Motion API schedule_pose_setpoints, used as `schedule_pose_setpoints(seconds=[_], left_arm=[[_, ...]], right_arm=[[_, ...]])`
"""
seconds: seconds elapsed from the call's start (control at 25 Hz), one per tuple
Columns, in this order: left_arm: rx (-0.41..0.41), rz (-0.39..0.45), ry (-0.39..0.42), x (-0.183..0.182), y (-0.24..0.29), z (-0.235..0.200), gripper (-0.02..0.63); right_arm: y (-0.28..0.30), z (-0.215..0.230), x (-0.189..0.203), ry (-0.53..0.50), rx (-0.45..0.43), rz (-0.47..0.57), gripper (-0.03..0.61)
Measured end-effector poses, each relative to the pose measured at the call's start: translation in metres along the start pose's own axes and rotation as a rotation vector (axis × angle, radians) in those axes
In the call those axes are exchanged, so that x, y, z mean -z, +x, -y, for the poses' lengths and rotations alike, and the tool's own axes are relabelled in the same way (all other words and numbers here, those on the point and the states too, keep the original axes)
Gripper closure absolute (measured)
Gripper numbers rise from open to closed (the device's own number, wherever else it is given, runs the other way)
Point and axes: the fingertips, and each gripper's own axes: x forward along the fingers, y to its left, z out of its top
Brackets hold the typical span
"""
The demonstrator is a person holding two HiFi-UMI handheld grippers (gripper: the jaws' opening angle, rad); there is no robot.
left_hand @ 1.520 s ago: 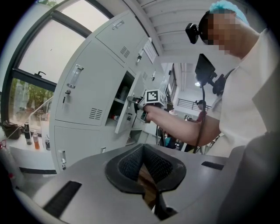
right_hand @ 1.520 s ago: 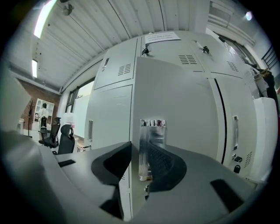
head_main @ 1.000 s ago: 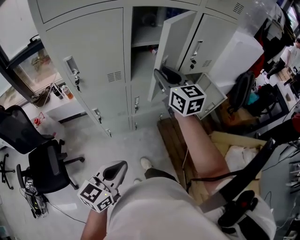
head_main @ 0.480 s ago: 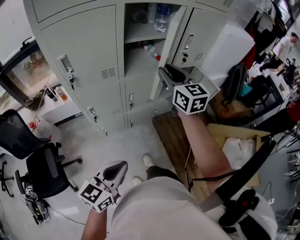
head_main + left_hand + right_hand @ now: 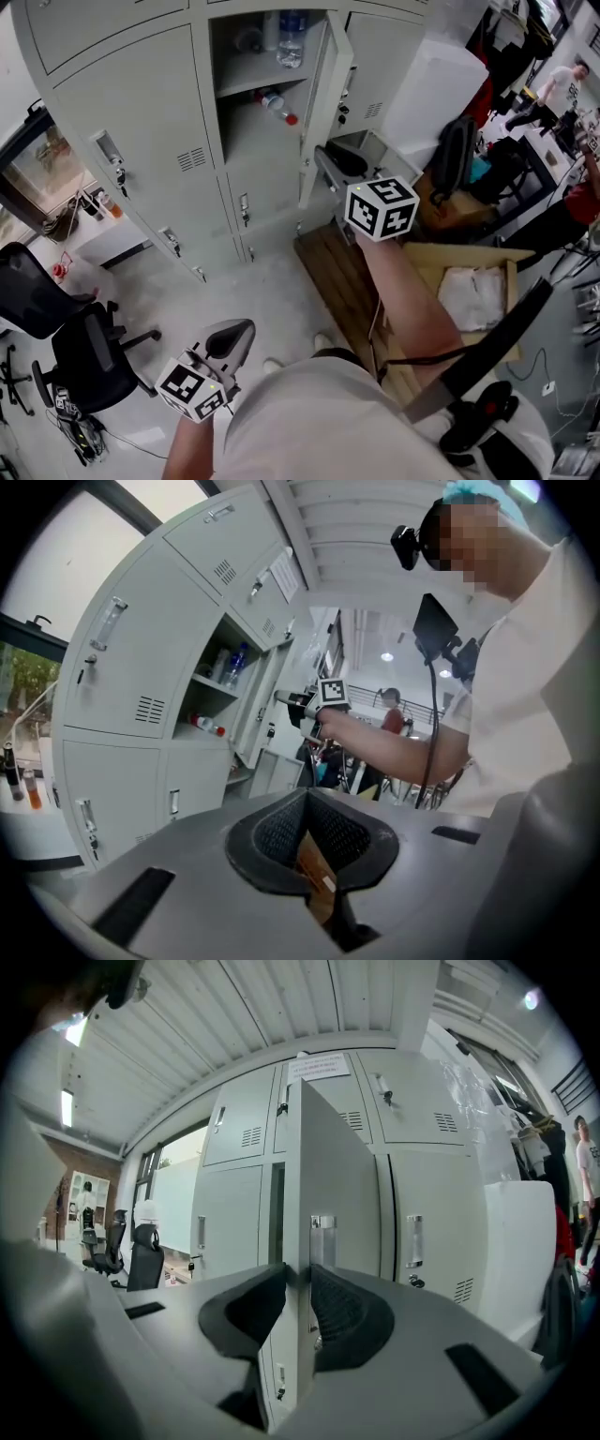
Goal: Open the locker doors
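right gripper (image 5: 326,157) is up at the open locker door (image 5: 330,98) in the middle of the grey lockers (image 5: 141,103). right gripper view shows what the head view can't: fingers (image 5: 342,1307) clamped on the door's (image 5: 333,1176) free edge, one each side, metal handle (image 5: 322,1232) just above them. left gripper (image 5: 234,339) hangs low by the person's hip, well apart from the lockers. in the left gripper view its fingers (image 5: 352,836) are closed together at the tips, nothing held. head view shows the open compartment with an upright bottle (image 5: 291,37) on the upper shelf and a red-capped bottle (image 5: 272,101) lying below. office chair (image 5: 84,347) at the left, wooden pallet (image 5: 342,272) on the floor by the lockers.
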Motion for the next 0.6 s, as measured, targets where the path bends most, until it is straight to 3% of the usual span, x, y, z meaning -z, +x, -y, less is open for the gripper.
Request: schedule_pose_setpoints(seconds=[0.2, 0.6], left_arm=[[0.051, -0.004, 0.014, -0.005, 0.036, 0.017, 0.603], [0.079, -0.015, 0.033, -0.019, 0.102, 0.050, 0.603]], right_arm=[[-0.024, 0.026, 0.002, 0.003, 0.010, -0.005, 0.512], [-0.051, 0.071, 0.007, 0.024, -0.051, -0.007, 0.518]])
